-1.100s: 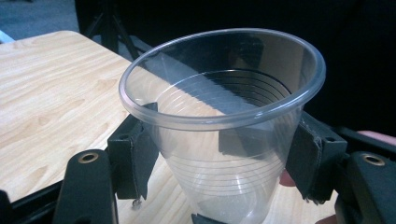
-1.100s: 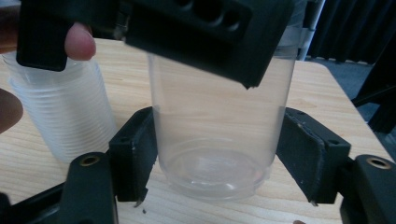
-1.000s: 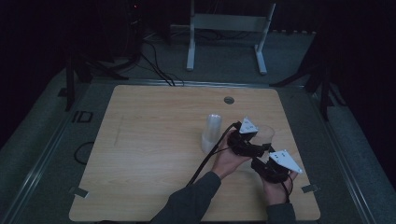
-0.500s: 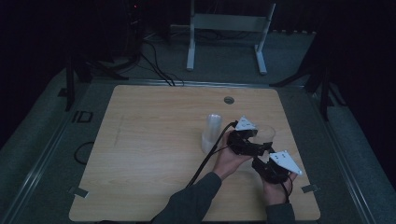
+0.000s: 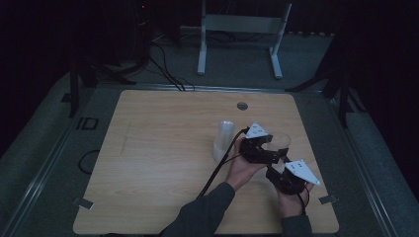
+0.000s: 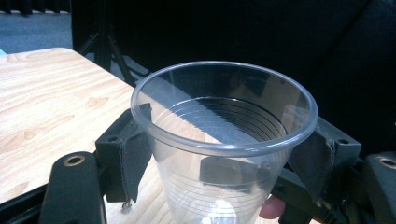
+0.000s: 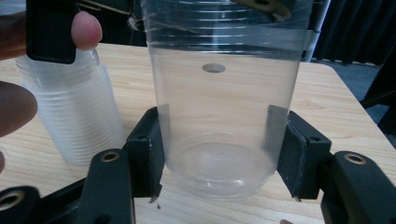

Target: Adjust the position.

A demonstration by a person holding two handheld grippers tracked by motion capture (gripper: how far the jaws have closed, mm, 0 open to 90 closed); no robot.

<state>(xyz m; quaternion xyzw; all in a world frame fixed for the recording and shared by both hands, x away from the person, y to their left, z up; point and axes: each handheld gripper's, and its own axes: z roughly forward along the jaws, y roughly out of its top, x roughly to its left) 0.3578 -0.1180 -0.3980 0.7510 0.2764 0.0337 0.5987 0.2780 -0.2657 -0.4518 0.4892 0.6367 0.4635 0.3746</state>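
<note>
Logging one frame of a cup-separation job, high view as the clock face. Table [image 5: 148,163]: pale wood, work confined to its 4 o'clock quarter. Stack of cups [image 7: 79,116]: clear plastic, nested, standing upright at 9 o'clock of the single cup, near it but apart. Single cup [image 7: 215,107]: clear, upright, base apparently resting on the tabletop, sitting between both tools. Left gripper [image 6: 224,154]: comes in from roughly 8 o'clock and straddles the cup just under its rim; its jaws have just been opening, and the pads now look eased off the wall with the cup between them, though the margin is slim. Right gripper [image 7: 219,149]: comes in from roughly 5 o'clock, low on the cup near the base; its jaws have just been closing on the cup and both pads appear to press the wall, moderately wide, as the cup's girth demands. Judgement: handover step, upper hold being given up while the lower hold takes over. Next move calls for the left jaws to clear the rim fully before withdrawing, and for a light right-hand squeeze, since thin plastic will buckle.
</note>
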